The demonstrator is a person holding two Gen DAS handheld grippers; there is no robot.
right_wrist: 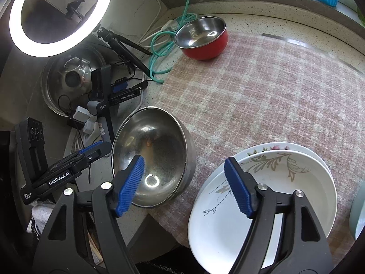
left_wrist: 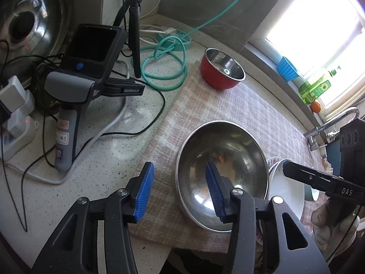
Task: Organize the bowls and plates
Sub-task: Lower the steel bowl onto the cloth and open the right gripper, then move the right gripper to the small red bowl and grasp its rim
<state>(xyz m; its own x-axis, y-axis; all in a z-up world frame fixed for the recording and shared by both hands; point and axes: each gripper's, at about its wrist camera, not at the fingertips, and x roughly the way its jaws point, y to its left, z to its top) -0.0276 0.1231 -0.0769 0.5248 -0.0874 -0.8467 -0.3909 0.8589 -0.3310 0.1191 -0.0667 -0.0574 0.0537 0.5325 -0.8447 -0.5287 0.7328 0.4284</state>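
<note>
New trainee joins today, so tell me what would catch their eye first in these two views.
The large steel bowl dominates, at the near left edge of the pink checked cloth, beside stacked white floral plates. A red bowl sits at the cloth's far corner. The glowing ring light stands out top left in the right wrist view.

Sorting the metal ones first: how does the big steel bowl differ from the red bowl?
The big steel bowl is wider and bare metal outside; the red bowl is smaller and red outside. The steel bowl sits tilted at the checked cloth's near edge; the red bowl stands level at the far corner. Both have shiny steel insides and look empty.
</note>
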